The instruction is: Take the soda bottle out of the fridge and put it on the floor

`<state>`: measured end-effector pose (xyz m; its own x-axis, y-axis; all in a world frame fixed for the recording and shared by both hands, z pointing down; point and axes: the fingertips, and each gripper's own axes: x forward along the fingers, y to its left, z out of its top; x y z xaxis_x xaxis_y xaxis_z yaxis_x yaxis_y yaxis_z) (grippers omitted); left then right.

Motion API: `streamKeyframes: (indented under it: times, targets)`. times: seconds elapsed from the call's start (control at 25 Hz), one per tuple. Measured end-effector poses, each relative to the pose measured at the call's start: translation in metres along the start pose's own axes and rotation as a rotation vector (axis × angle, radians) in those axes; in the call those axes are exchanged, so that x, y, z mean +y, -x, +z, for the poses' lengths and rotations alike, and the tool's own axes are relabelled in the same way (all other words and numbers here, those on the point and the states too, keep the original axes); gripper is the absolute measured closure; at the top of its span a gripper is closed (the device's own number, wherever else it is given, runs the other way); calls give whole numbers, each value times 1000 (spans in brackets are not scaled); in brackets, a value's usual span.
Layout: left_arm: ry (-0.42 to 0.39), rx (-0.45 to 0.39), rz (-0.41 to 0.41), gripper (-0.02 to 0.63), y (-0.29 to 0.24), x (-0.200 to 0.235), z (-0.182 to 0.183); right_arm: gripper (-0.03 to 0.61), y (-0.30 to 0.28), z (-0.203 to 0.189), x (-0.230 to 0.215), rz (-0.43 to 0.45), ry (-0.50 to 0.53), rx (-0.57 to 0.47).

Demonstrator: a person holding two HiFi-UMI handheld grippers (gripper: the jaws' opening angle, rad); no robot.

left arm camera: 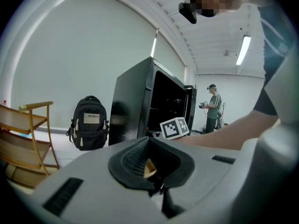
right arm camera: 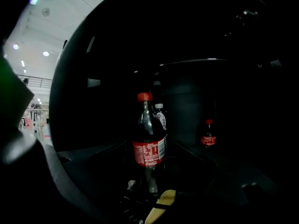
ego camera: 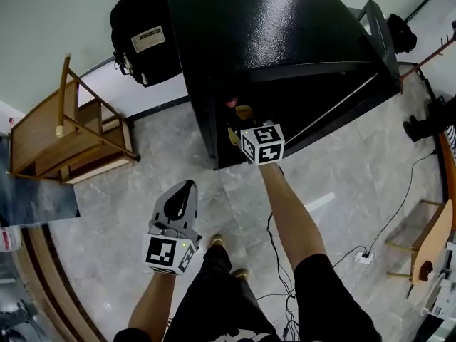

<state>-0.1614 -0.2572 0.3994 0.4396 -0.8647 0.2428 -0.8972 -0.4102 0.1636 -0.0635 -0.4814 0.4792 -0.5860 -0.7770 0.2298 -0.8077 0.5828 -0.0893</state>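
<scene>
The black fridge stands open. Inside it a soda bottle with a red cap and red label stands upright on a dark shelf. My right gripper reaches into the fridge, its dark jaws spread to either side of the bottle's lower half, open. In the head view the right gripper is past the fridge opening, and the red cap shows just beyond it. My left gripper hangs over the floor in front of the fridge, shut and empty; in its own view the left gripper points toward the fridge.
Behind the soda bottle stand a white-capped bottle and a small red-labelled bottle. The fridge door swings out to the right. A black backpack and wooden furniture sit left. Cables and a power strip lie right.
</scene>
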Motion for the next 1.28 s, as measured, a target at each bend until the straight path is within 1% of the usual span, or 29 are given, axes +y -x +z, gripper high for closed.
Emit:
streamKeyframes:
  times: [0.16,0.36,0.44,0.6,0.72,1.04,1.16,1.28]
  targets:
    - [8,28,12,607,1,8,-10,259,-24,-5,-4,0,-2,7]
    - [4,19,-2,607,-2,9,-15,259,-40,-3,7,48,31,-8]
    - [3,30,0,607,-3,10,-17,259,-45,-3,10,58,37,-12]
    - [9,38,8,607,-2,12,-19,259,-52,-2,13,64,38,-13]
    - [15,30,10,607,-1,12,-19,261,-55,0,13,48,54,-8]
    - [14,28,8,607,2,4,-23,266,-41,-4,17,29,90,31]
    - [14,28,6,607,5,-5,-25,267,-26,-6,15,9,90,38]
    - [5,20,-11,607,8,-18,-25,267,-2,-4,7,-25,78,24]
